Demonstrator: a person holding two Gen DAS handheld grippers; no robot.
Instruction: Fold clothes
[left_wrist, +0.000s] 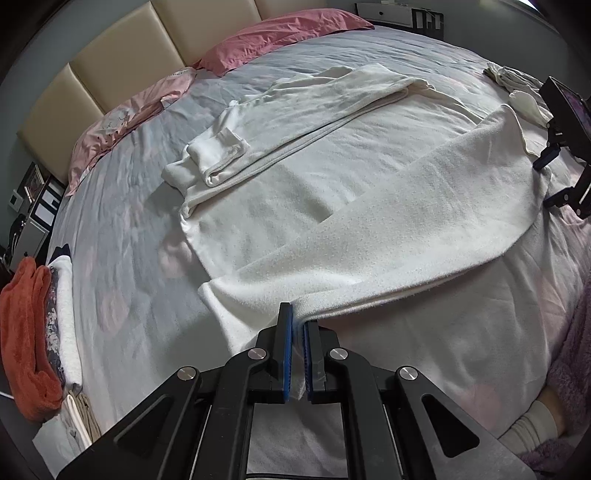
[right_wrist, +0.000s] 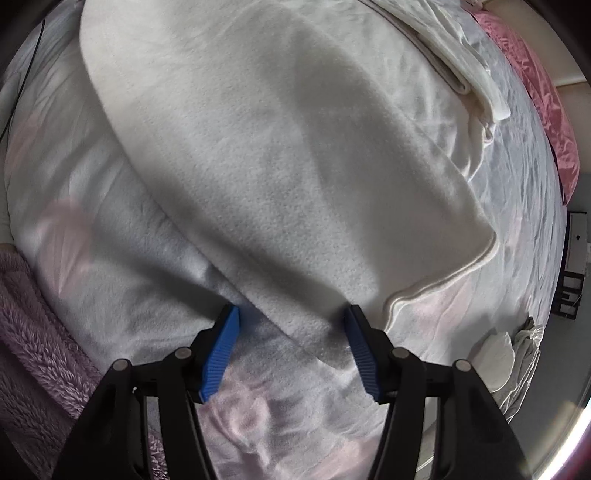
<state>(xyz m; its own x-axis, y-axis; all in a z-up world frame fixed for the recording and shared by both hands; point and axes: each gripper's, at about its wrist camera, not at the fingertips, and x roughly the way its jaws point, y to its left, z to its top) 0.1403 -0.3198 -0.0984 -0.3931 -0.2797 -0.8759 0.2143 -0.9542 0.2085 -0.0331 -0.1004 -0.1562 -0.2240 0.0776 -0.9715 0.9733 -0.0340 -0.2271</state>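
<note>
While pinched, white garment (left_wrist: 388, 221) stretches diagonally — lower-left to upper-right.

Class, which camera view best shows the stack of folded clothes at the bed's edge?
The left wrist view: the stack of folded clothes, orange on the outside, sits unobstructed at its left edge. The right wrist view does not show it.

You get soft, even daylight in the left wrist view; in the right wrist view a broad dark shadow crosses the white fleece garment (right_wrist: 280, 155). Both fisheye frames bend and darken at their rims, with slight blur lower down.
</note>
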